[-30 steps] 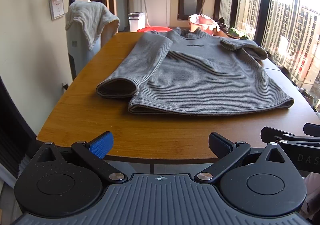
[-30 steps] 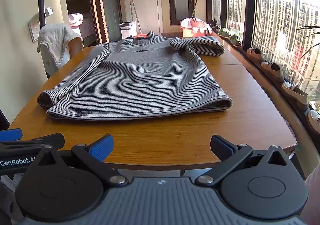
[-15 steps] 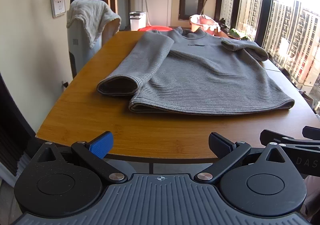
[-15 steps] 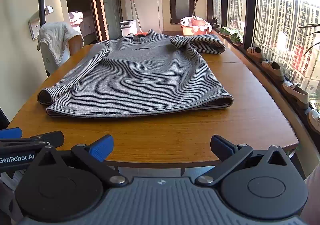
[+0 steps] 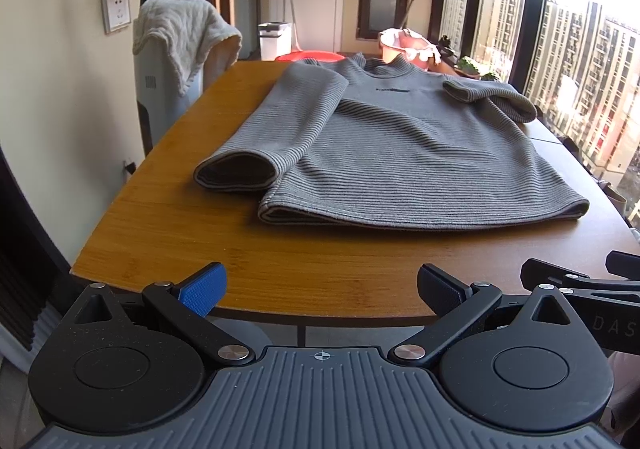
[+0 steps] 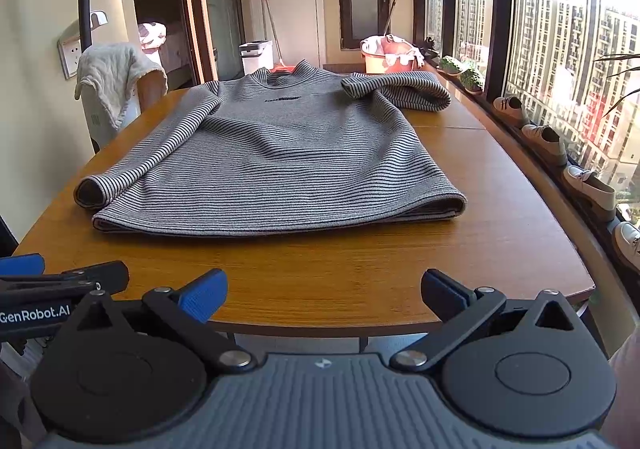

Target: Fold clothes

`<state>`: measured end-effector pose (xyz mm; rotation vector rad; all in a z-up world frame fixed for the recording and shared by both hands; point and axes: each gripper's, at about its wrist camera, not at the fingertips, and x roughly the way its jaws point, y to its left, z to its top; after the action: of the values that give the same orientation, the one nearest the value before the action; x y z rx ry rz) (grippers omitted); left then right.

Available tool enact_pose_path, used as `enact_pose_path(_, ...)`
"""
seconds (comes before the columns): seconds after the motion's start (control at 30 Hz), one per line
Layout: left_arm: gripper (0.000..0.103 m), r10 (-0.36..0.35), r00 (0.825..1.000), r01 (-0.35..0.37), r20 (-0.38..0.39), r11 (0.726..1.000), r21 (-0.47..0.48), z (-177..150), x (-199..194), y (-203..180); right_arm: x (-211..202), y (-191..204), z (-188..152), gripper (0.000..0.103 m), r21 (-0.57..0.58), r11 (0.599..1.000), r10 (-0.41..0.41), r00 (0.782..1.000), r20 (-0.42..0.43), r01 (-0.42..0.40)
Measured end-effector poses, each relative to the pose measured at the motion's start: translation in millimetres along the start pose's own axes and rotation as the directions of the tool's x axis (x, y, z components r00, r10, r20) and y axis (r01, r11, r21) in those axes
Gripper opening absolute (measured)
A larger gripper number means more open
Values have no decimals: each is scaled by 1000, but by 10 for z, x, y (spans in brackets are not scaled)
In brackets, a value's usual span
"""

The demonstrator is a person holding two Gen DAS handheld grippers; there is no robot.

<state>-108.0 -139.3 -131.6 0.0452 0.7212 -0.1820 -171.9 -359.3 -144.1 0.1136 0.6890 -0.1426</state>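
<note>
A grey striped sweater (image 5: 400, 145) (image 6: 276, 153) lies flat on the wooden table (image 5: 320, 265) (image 6: 320, 277), collar at the far end. Its left sleeve (image 5: 280, 137) runs down beside the body; the right sleeve (image 6: 396, 89) is folded across near the shoulder. My left gripper (image 5: 322, 289) hangs open at the table's near edge, short of the hem, holding nothing. Beside it my right gripper (image 6: 324, 291) is open and empty too. Each gripper shows at the edge of the other's view.
A chair draped with a white towel (image 5: 180, 33) stands at the table's left. A window ledge with several shoes (image 6: 588, 185) and small plants runs along the right. A pink basin (image 6: 386, 53), a red basin and a white bin (image 5: 274, 39) stand beyond the far end.
Both grippers have edged slightly forward toward the table; the sweater looks a little nearer. Nothing was grasped, and the sweater has not moved.
</note>
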Motion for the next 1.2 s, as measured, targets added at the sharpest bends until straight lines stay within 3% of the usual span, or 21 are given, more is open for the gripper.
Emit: enact_pose_path(1.2, 103, 3, 1000, -3, -8, 1000, -1, -15, 29, 6, 17, 2, -24, 103, 5, 1000, 12, 1000, -9, -12)
